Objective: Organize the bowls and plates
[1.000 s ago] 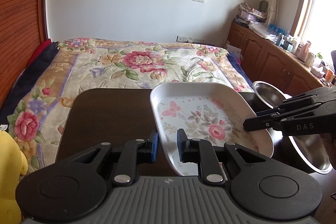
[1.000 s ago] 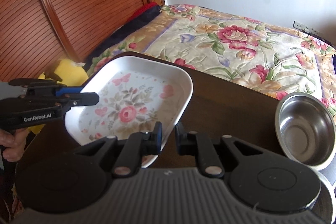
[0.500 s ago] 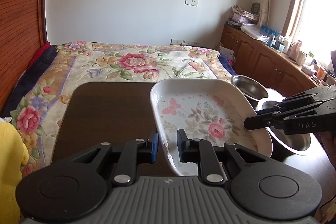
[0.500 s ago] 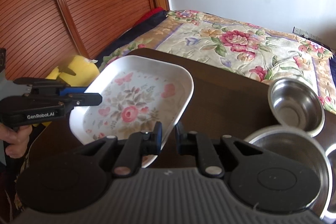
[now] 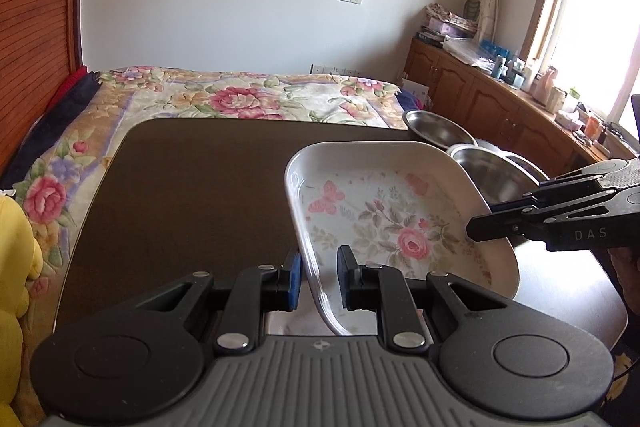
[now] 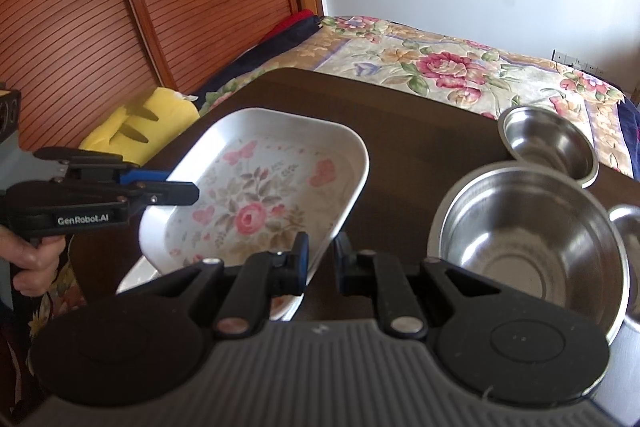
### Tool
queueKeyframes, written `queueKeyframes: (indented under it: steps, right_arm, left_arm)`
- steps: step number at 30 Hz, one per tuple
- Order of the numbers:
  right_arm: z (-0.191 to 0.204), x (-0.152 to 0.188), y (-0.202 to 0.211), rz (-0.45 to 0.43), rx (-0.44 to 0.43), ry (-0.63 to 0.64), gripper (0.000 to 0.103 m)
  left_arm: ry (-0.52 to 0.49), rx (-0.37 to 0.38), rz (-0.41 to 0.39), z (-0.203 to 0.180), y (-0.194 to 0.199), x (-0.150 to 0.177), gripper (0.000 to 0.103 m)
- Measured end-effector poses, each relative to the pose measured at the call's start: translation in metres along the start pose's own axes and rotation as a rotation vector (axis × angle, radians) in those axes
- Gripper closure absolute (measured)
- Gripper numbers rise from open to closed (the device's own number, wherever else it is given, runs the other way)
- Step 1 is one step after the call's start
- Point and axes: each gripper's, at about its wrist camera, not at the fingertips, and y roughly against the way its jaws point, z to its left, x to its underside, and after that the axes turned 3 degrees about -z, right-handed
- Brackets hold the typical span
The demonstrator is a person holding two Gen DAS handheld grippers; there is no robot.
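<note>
I hold a flowered plate (image 5: 384,223) by two edges above a dark table (image 5: 200,187).

The table fills the middle of both views, with a flowered bed (image 5: 240,99) beyond it at twelve o'clock. The plate, white with a pink rose and butterflies, sits tilted between my grippers. My left gripper (image 5: 318,277) is clamped on its near rim; my right gripper (image 6: 320,259) pinches the opposite rim. In the right view, a big steel bowl (image 6: 528,243) lies at three o'clock beside the plate, a small steel bowl (image 6: 548,143) at one o'clock behind it.
</note>
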Motion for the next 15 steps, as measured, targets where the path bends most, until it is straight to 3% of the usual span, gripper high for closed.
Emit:
queueKeyframes:
  steps: [15]
  right_arm:
    - [0.019, 0.03, 0.007, 0.007, -0.012, 0.019, 0.088]
  left_arm:
    - [0.02, 0.004, 0.006, -0.006, 0.026, 0.032, 0.083]
